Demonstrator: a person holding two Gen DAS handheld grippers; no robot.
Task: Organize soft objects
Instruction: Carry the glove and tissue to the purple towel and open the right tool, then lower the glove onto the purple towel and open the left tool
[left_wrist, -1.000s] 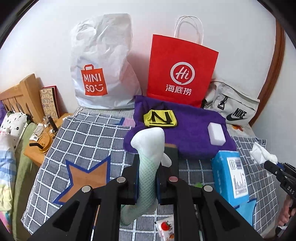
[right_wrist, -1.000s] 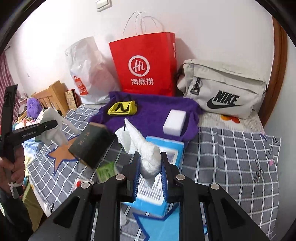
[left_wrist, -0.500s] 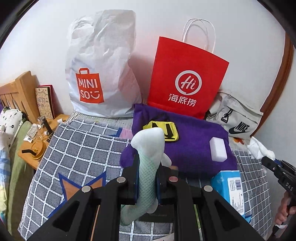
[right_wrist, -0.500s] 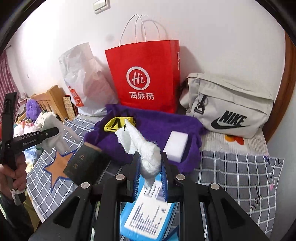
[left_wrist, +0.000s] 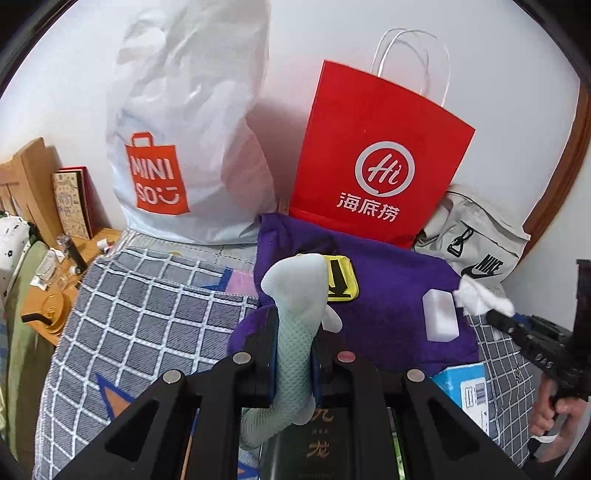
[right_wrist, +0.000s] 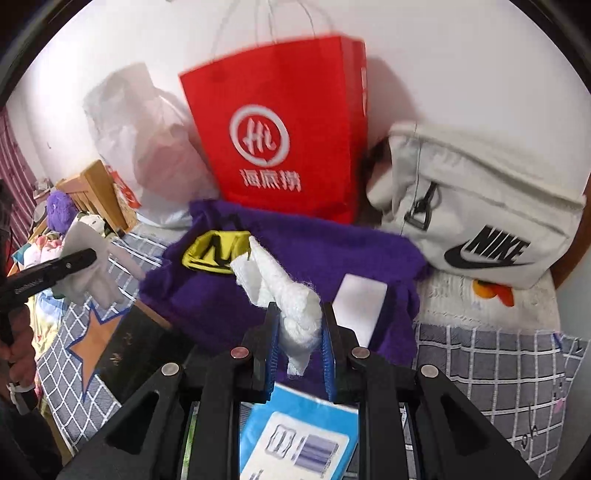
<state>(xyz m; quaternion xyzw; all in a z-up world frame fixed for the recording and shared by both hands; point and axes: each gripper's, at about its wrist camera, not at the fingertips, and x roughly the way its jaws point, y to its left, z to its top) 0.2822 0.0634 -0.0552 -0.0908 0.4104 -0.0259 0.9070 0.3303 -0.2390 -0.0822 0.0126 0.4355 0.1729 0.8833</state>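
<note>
both carried loads advanced toward purple towel since a second ago. left gripper clamped on mesh sock, raised above bedspread. right gripper clamped on white cloth, now over towel's near edge. drop-off judged imminent; nothing released yet.

"miniso" on white bag, "nike" on pouch

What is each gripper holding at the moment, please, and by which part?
The left gripper pinches a pale green sock mid-length; the right gripper clamps a crumpled white cloth near its lower end.
</note>
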